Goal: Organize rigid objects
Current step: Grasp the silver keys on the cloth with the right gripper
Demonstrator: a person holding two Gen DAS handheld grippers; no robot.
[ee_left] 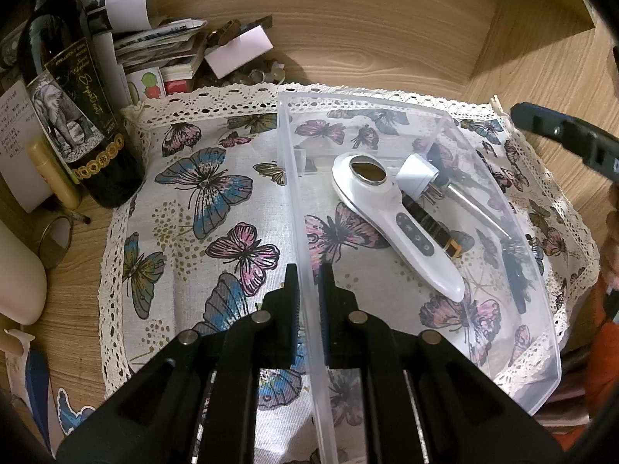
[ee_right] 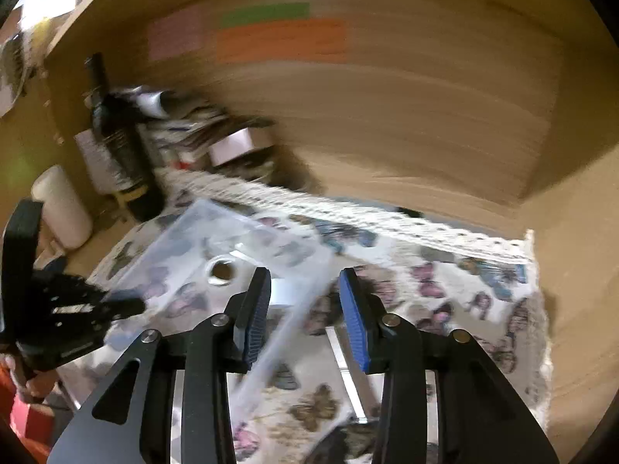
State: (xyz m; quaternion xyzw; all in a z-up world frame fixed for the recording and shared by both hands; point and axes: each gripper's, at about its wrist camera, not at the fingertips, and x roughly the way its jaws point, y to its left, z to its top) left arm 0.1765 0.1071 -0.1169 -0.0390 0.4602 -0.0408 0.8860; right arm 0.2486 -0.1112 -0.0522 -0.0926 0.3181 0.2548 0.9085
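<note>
1. Two fingers of the left gripper [ee_left: 308,294] clamp the near wall of the clear bin [ee_left: 294,193].
2. Inside lies a white massager [ee_left: 402,228].
3. Right gripper [ee_right: 305,309] hangs apart, empty, above the butterfly cloth [ee_right: 464,294].

We see the whole right wrist view smeared by motion blur: the clear plastic bin [ee_right: 216,239] is a pale shape, and what lies inside it reads only as a ringed dark spot and streaks. The wine bottle [ee_right: 116,147] label is illegible there, and the papers [ee_right: 201,123] beside it melt together. In the left wrist view the right gripper [ee_left: 572,139] is cut off by the frame's edge, so we cannot tell how its jaws stand. The bin's near end runs behind the left gripper [ee_left: 307,309]. Under the white handheld device [ee_left: 387,208], a dark banded object [ee_left: 437,228] is partly hidden. The heap of papers [ee_left: 162,42] stays too jumbled for us to sort.
</note>
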